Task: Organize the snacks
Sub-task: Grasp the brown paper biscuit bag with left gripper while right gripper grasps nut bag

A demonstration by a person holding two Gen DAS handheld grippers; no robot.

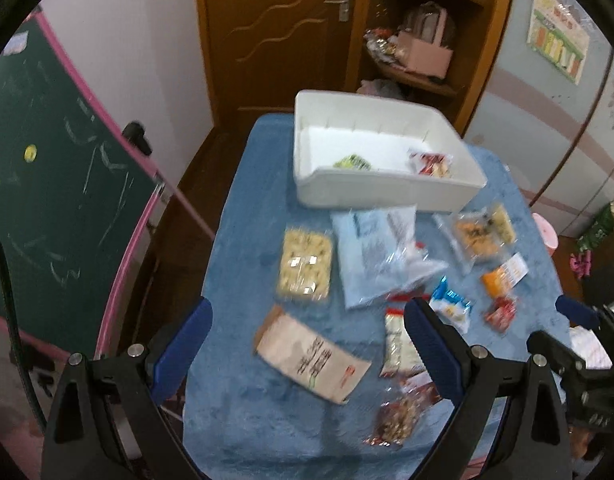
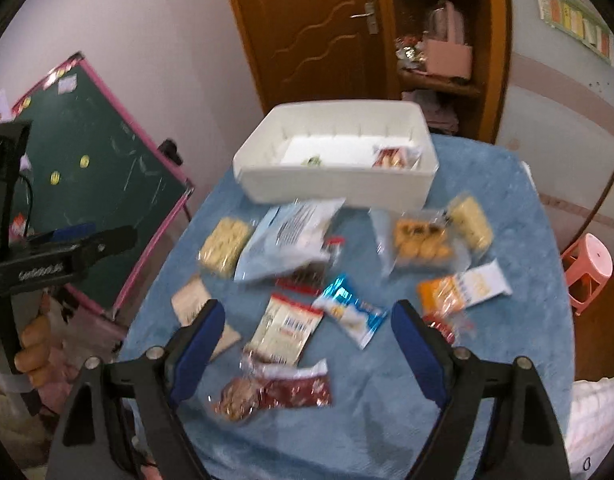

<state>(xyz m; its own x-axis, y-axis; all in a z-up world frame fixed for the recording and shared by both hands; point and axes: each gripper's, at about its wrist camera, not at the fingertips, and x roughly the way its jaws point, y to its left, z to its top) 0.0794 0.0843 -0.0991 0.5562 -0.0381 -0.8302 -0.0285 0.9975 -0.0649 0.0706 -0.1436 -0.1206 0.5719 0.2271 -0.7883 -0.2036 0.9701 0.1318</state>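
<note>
A white bin [image 1: 383, 188] [image 2: 331, 186] stands at the far end of a blue-covered table [image 1: 243, 408] [image 2: 519, 240]. It holds a red snack pack [image 1: 431, 163] [image 2: 391, 158] and a green one [image 1: 353, 162]. Several snack packs lie loose in front of it: a light blue bag [image 1: 375, 256] [image 2: 287, 240], a tray of pale biscuits [image 1: 305, 264] [image 2: 225, 246], a brown paper pack [image 1: 311, 360], a blue-and-white wrapper [image 2: 349, 310], an orange pack [image 2: 463, 288]. My left gripper [image 1: 307, 320] is open and empty above the table's near part. My right gripper [image 2: 307, 320] is open and empty above the near packs.
A green chalkboard with a pink frame [image 1: 47, 184] [image 2: 103, 168] leans at the table's left. A wooden door [image 1: 275, 28] and shelf [image 1: 419, 40] stand behind. A pink stool [image 2: 589, 268] is on the right. The other gripper shows at the right edge of the left wrist view [image 1: 575, 332].
</note>
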